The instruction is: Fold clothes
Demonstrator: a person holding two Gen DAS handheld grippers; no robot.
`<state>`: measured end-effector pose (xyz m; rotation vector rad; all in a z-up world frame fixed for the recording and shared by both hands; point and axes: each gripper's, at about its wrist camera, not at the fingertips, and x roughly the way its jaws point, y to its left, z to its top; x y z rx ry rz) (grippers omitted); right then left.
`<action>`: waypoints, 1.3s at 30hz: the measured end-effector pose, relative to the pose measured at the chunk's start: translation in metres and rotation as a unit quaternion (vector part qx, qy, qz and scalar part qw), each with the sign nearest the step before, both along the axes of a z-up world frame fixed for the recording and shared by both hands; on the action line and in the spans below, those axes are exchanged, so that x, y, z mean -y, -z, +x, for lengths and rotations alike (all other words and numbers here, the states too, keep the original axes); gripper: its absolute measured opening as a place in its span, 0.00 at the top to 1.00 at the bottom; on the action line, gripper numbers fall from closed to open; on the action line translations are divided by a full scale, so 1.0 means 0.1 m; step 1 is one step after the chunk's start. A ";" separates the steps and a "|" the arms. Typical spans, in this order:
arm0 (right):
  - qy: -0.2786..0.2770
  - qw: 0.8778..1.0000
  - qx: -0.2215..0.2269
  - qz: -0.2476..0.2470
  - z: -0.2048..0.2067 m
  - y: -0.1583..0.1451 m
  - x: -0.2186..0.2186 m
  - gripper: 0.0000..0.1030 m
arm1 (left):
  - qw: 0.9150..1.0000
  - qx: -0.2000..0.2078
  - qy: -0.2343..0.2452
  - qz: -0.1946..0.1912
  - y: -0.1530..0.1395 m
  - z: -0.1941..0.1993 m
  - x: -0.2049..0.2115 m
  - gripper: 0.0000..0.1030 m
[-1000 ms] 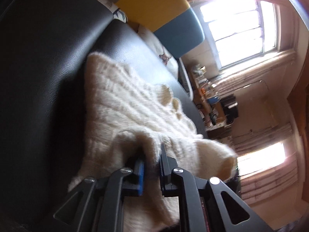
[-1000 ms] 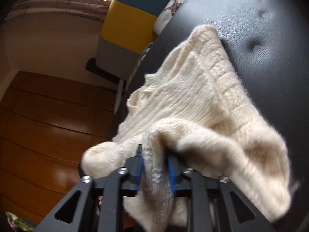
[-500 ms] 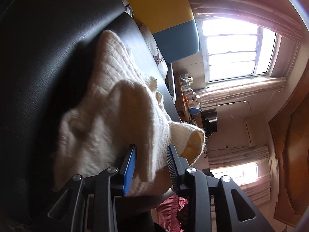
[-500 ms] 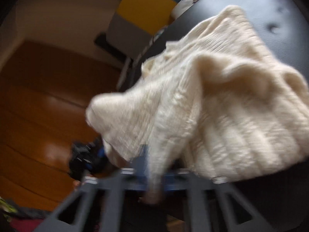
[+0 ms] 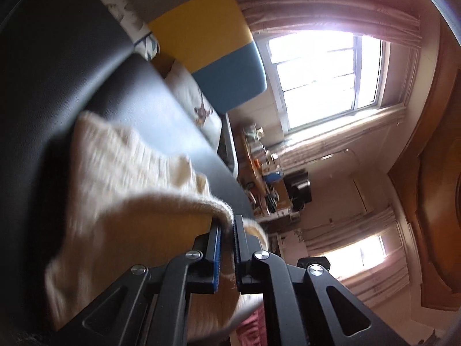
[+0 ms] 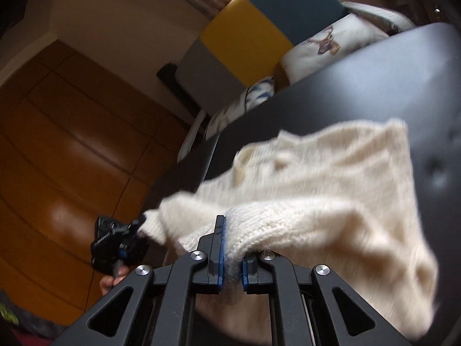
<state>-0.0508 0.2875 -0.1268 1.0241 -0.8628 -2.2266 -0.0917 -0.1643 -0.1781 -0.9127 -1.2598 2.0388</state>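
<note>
Black leather couch point(image 5: 72, 66) with a yellow-and-teal cushion point(image 5: 213, 43) behind. Bright curtained window point(image 5: 325, 77), cluttered shelf point(image 5: 265, 170) beside. Glossy wooden floor point(image 6: 72, 144), cream wall point(image 6: 129, 23).

No text, label or number is legible anywhere

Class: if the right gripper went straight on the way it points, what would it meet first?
Most likely the cream sweater that the right gripper already clamps, then the black sofa; blur leaves depth unclear.
</note>
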 end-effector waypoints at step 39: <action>0.051 0.975 0.047 0.213 -0.13 0.29 -0.39 0.91 | 0.972 0.032 -0.022 -0.232 0.22 -0.08 0.05 0.95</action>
